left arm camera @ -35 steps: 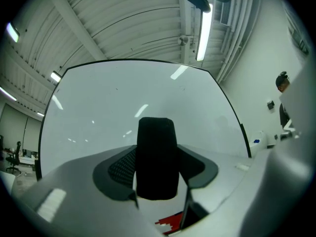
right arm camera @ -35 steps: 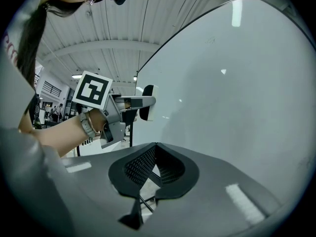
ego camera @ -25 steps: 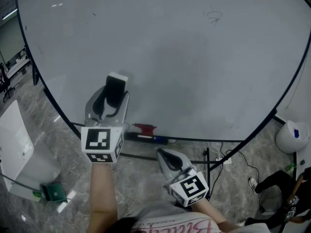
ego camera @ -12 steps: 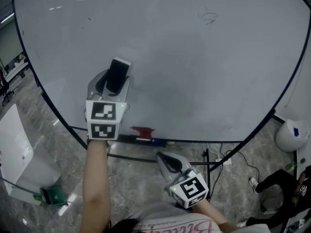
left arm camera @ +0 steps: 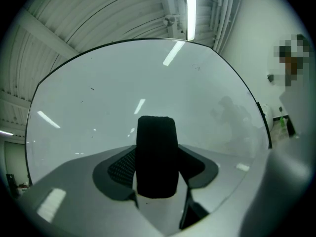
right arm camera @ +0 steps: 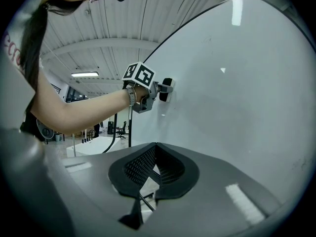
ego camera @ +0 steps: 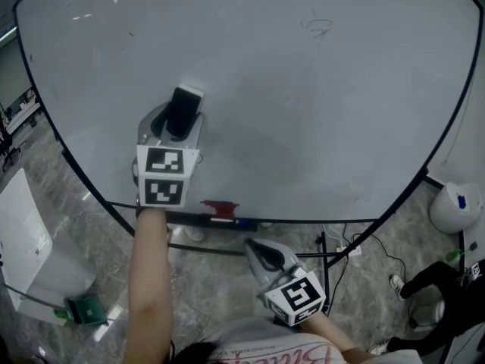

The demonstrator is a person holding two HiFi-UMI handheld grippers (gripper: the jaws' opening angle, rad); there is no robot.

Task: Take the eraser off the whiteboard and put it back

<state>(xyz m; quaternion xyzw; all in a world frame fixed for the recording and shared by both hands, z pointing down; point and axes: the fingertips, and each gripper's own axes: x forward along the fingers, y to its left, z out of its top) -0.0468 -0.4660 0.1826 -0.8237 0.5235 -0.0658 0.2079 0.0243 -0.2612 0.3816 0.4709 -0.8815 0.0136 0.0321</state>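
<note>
- Left gripper (ego camera: 180, 124): fingers (left arm camera: 121, 168) clamped on either side of the black eraser (left arm camera: 156, 154), raised in front of the whiteboard (ego camera: 326, 120).
- Eraser: upright in the grip, its far end at the lower left of the board face; contact with the board not discernible.
- Right gripper (ego camera: 261, 253): fingers (right arm camera: 140, 169) closed together, holding nothing, held low below the board's bottom edge.
- Red item (ego camera: 220, 205): on the board's bottom ledge.
</note>
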